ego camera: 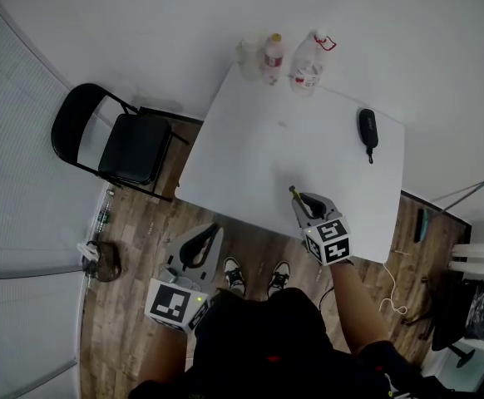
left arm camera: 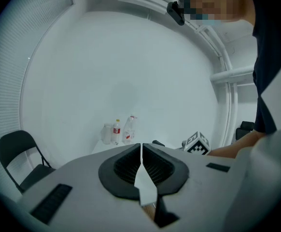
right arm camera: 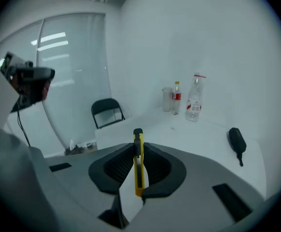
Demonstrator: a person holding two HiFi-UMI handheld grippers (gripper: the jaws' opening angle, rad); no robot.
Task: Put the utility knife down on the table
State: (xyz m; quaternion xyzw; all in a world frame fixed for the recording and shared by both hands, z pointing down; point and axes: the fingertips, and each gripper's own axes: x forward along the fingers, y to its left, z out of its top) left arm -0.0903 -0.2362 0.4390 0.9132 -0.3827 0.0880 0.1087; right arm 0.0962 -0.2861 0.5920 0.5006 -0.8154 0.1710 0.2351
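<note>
A yellow utility knife (right arm camera: pixel 138 161) with a black tip stands upright between the jaws of my right gripper (right arm camera: pixel 138 154), which is shut on it. In the head view the right gripper (ego camera: pixel 306 204) hovers over the near edge of the white table (ego camera: pixel 259 152), and the utility knife (ego camera: pixel 293 193) pokes out beyond the jaws. My left gripper (ego camera: pixel 200 243) hangs below the table's front edge, over the wooden floor. Seen along its own jaws, the left gripper (left arm camera: pixel 141 153) is shut with nothing in it.
Three bottles (ego camera: pixel 274 57) stand at the table's far edge. A black pouch (ego camera: pixel 367 129) lies at the far right of the table. A black folding chair (ego camera: pixel 121 144) stands left of the table. My shoes (ego camera: pixel 254 277) show on the floor.
</note>
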